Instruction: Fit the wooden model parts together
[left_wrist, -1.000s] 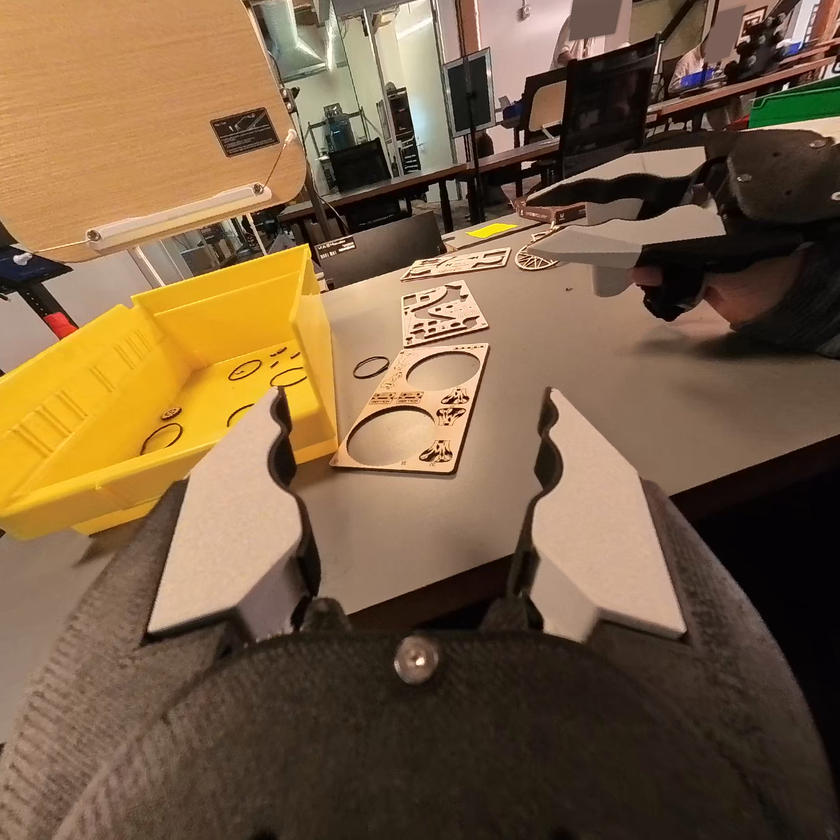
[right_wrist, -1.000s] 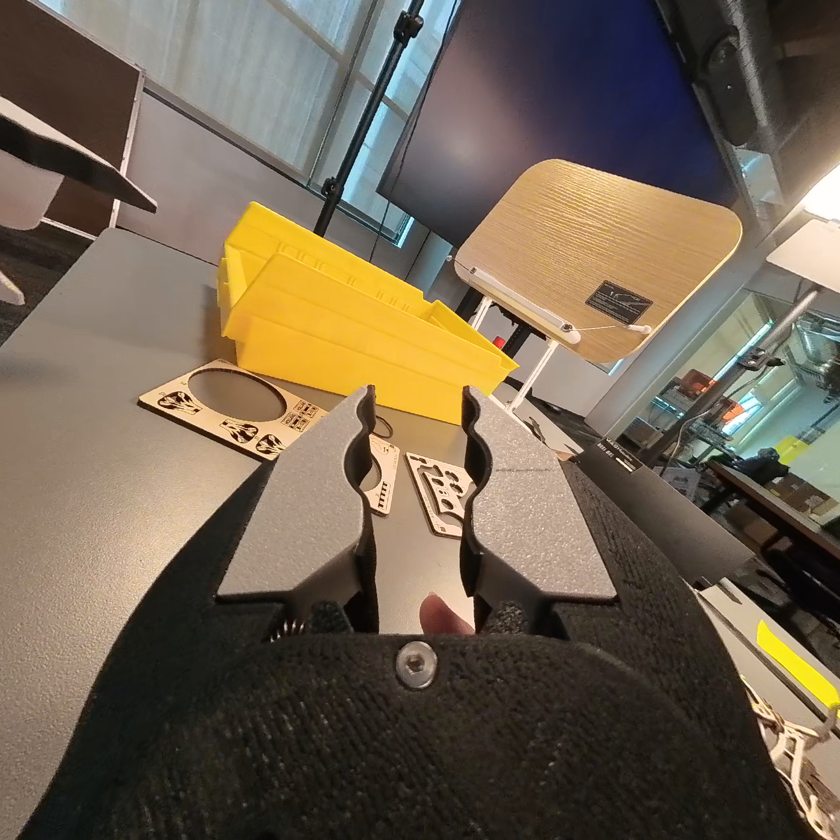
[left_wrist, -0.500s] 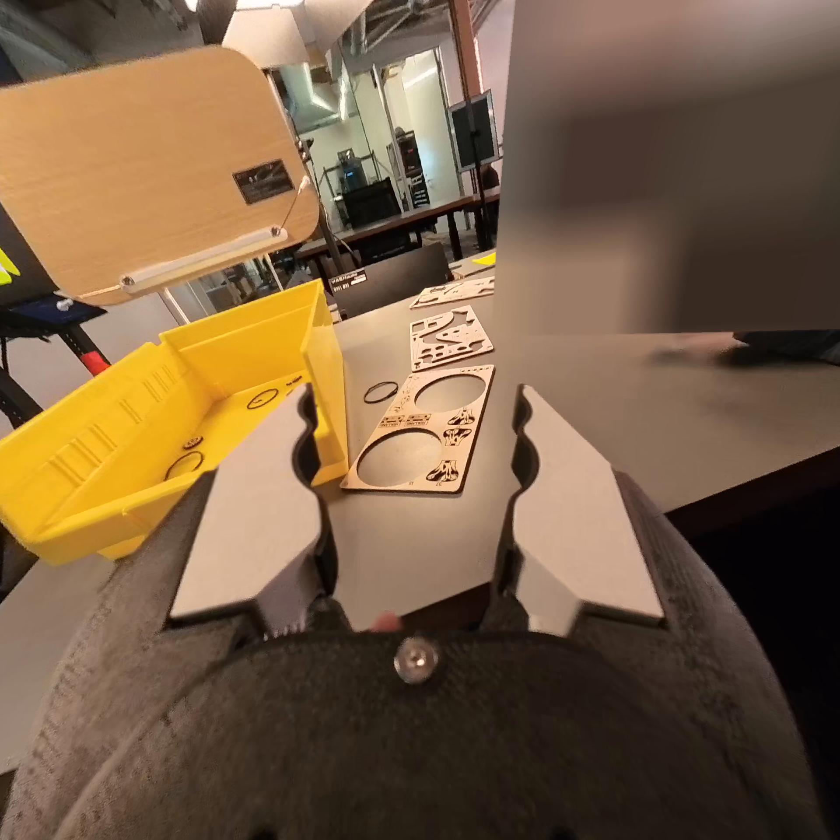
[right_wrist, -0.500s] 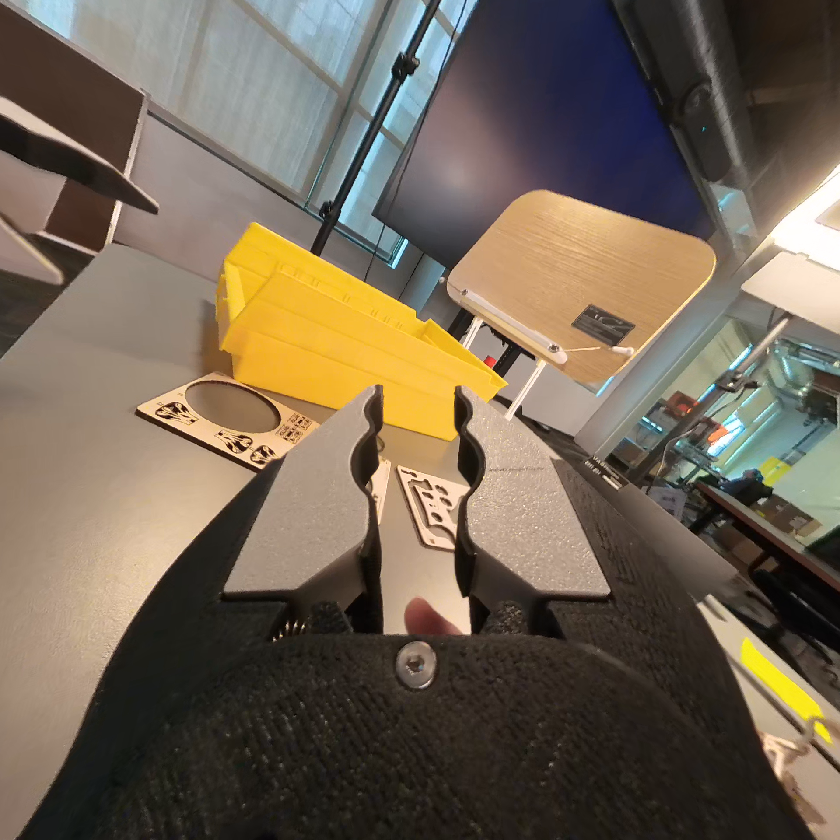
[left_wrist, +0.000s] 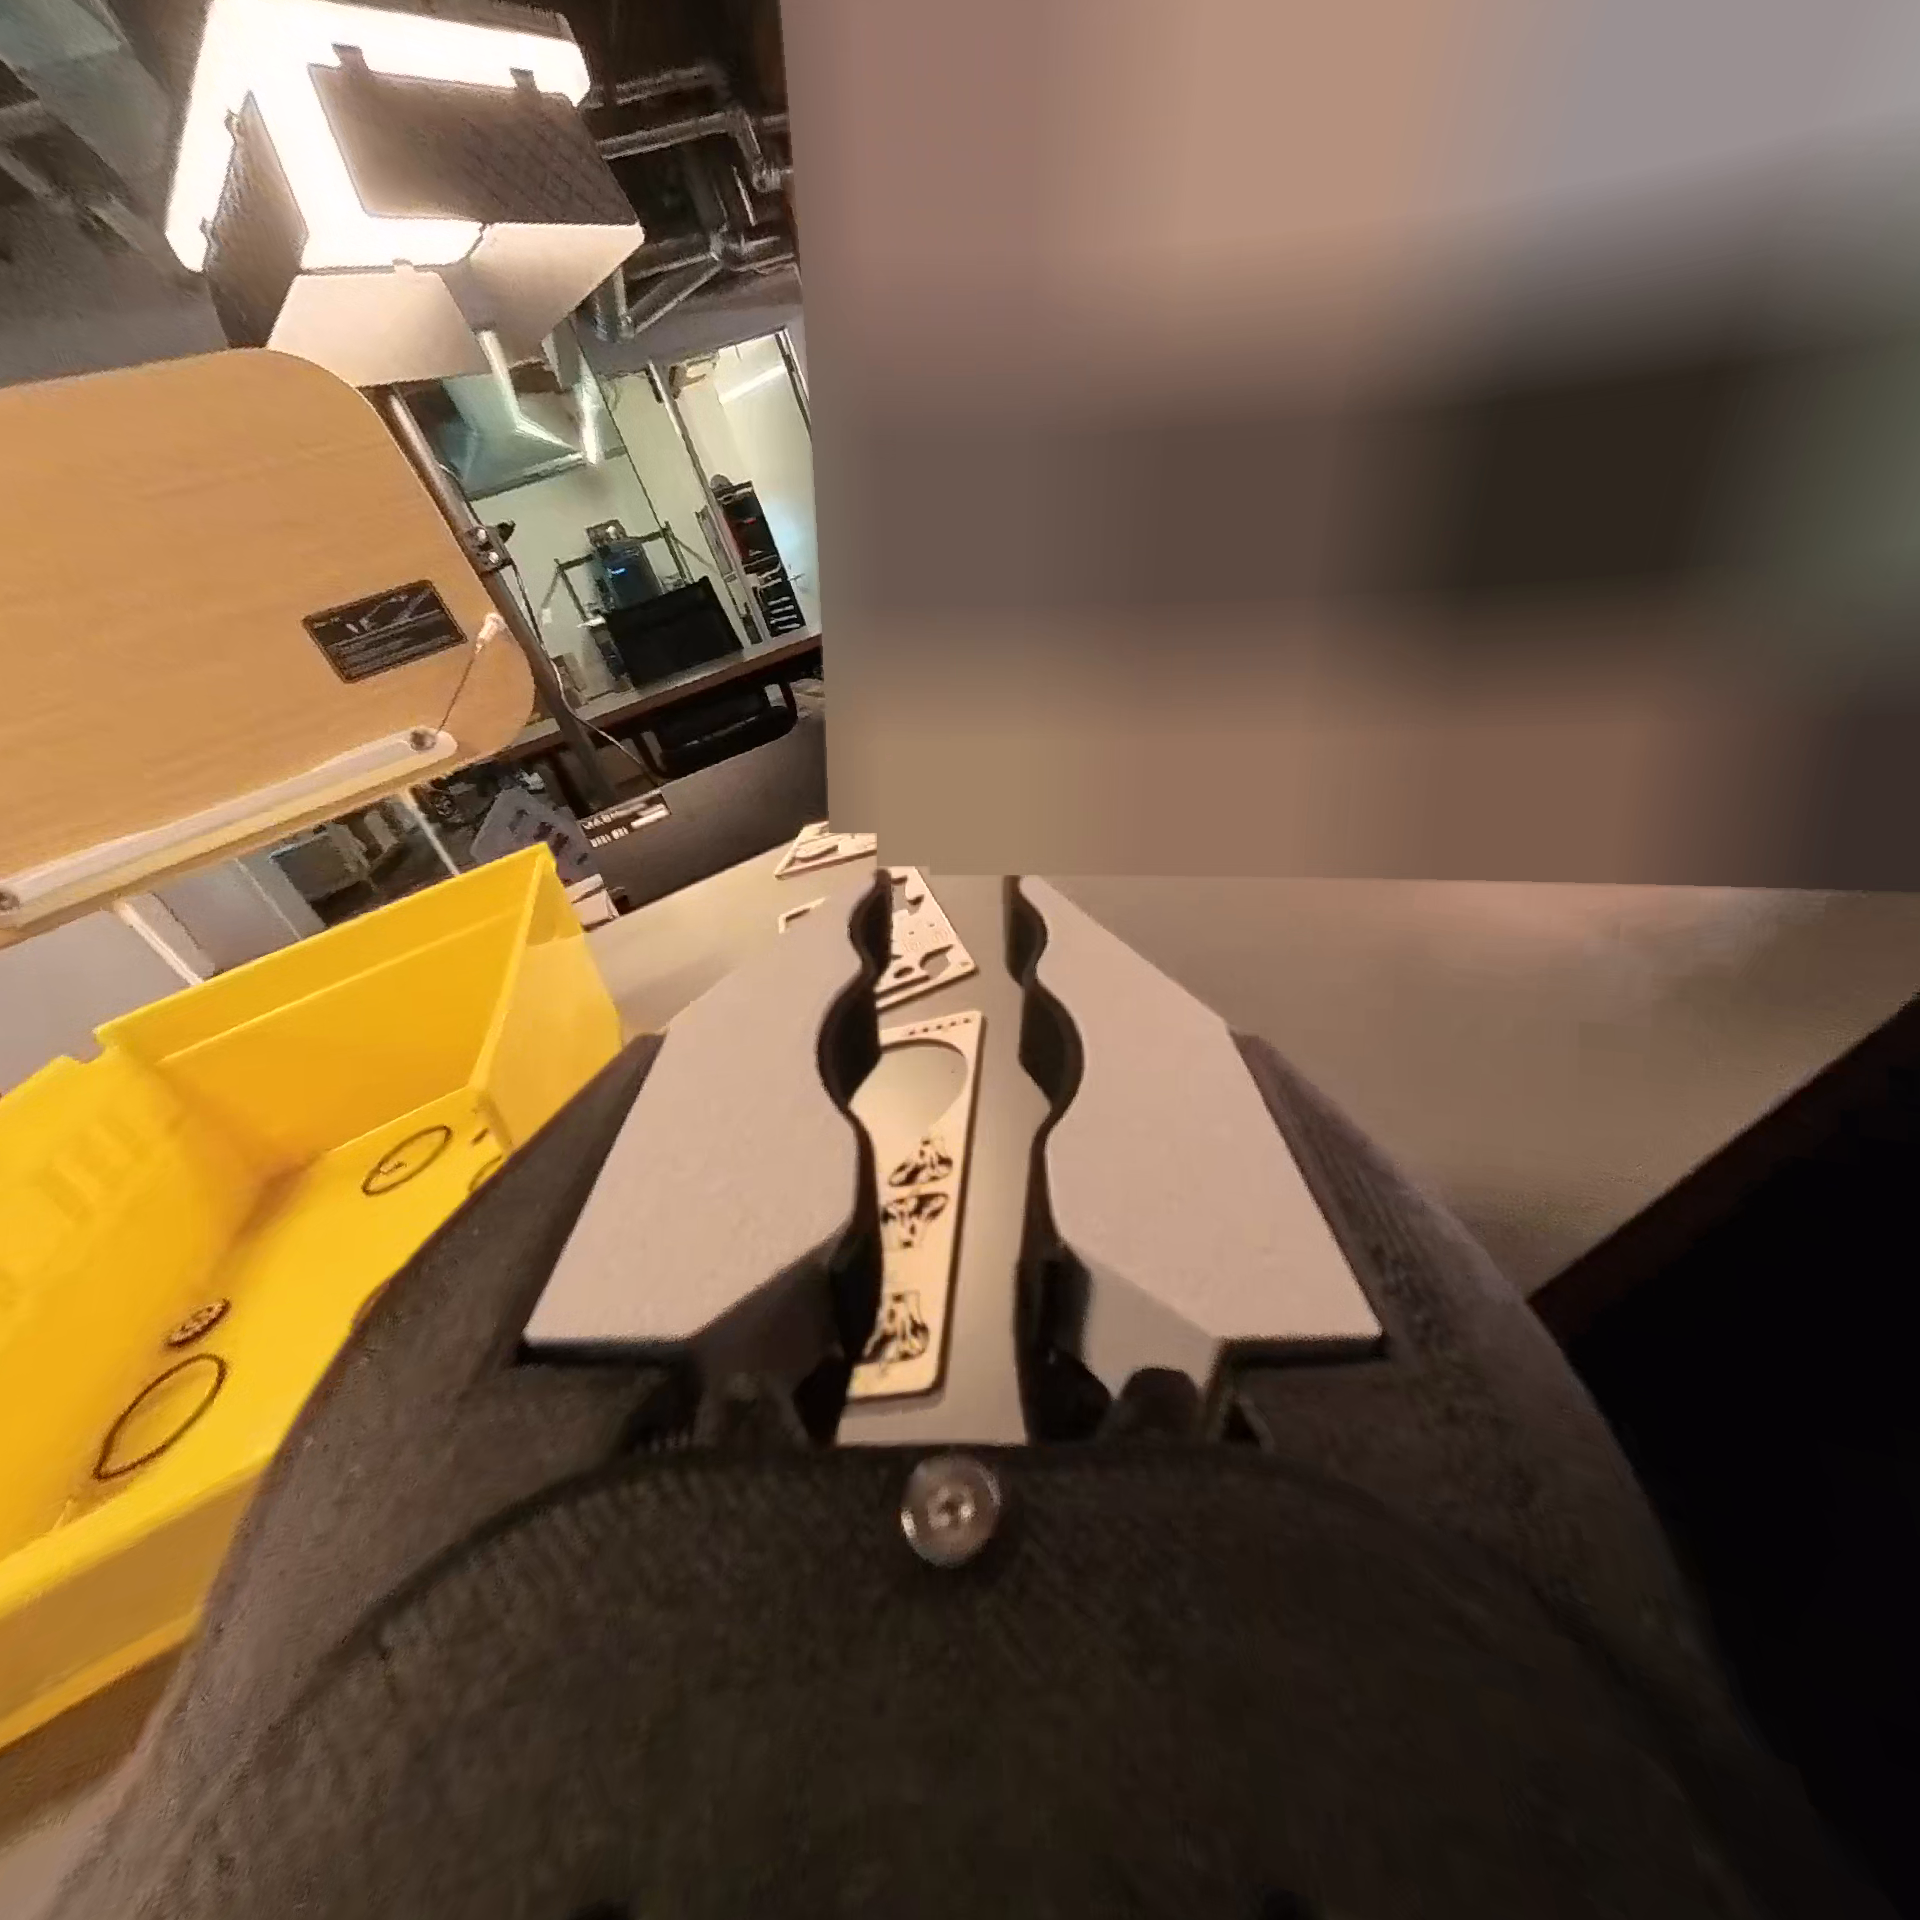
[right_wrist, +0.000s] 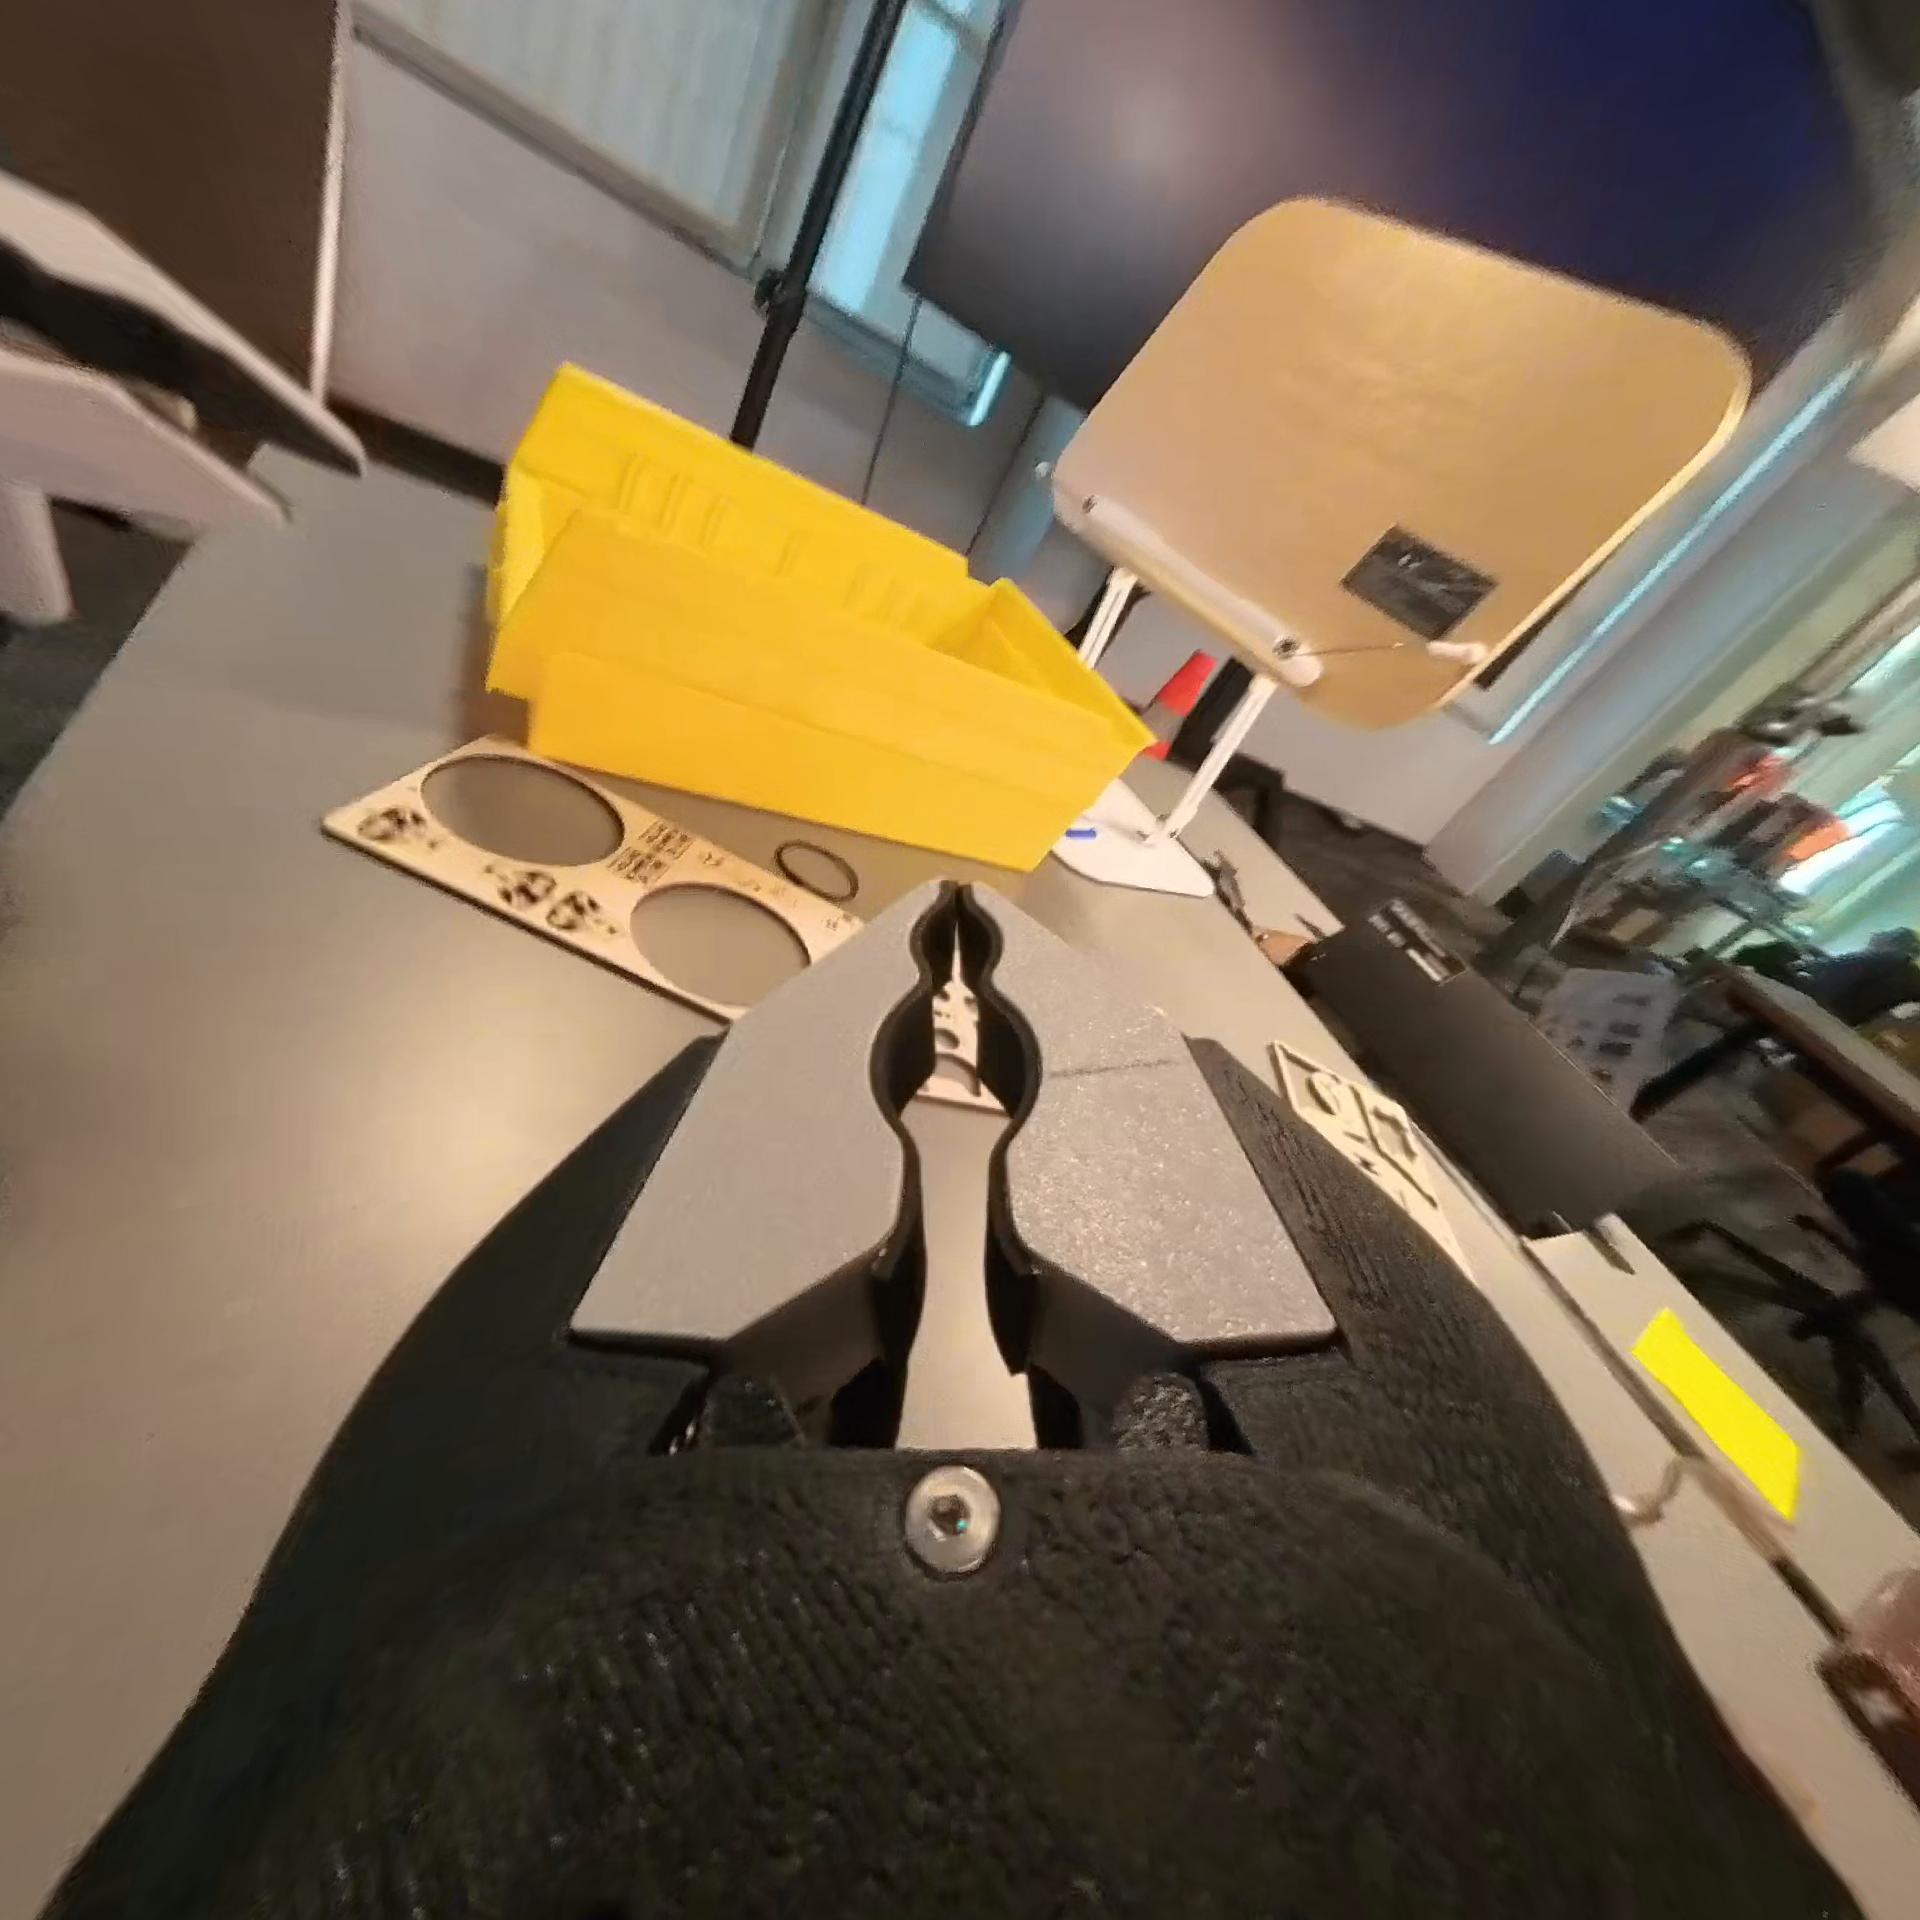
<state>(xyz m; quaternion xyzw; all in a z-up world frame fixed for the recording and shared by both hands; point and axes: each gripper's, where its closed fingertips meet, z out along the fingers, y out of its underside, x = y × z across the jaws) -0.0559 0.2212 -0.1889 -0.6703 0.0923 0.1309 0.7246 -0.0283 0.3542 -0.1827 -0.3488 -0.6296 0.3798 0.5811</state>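
Note:
A flat wooden sheet with two round cut-outs (left_wrist: 925, 1143) lies on the grey table (left_wrist: 1455, 1039) next to the yellow bin (left_wrist: 260, 1143); it also shows in the right wrist view (right_wrist: 582, 862). A second cut sheet (left_wrist: 925, 956) lies beyond it, and a third (right_wrist: 1361, 1122) lies to the right. A black ring (right_wrist: 816, 868) lies by the bin (right_wrist: 790, 686). My left gripper (left_wrist: 945, 888) hovers over the sheets with a narrow gap between its fingers, empty. My right gripper (right_wrist: 956, 899) is shut on nothing, low over the table.
Black rings (left_wrist: 161, 1418) lie inside the bin. A tilted wooden board on a white stand (right_wrist: 1382, 468) stands behind the bin. A black box (right_wrist: 1507, 1049) and a yellow tape strip (right_wrist: 1714, 1413) are at the right. The table's near edge (left_wrist: 1662, 1174) drops off on the right. Across from one pair of fingers to the other is roughly 15 cm.
Both grippers have closed: the left from wide open to a narrow gap, the right until its tips meet. Both views have tilted and moved closer to the sheets.

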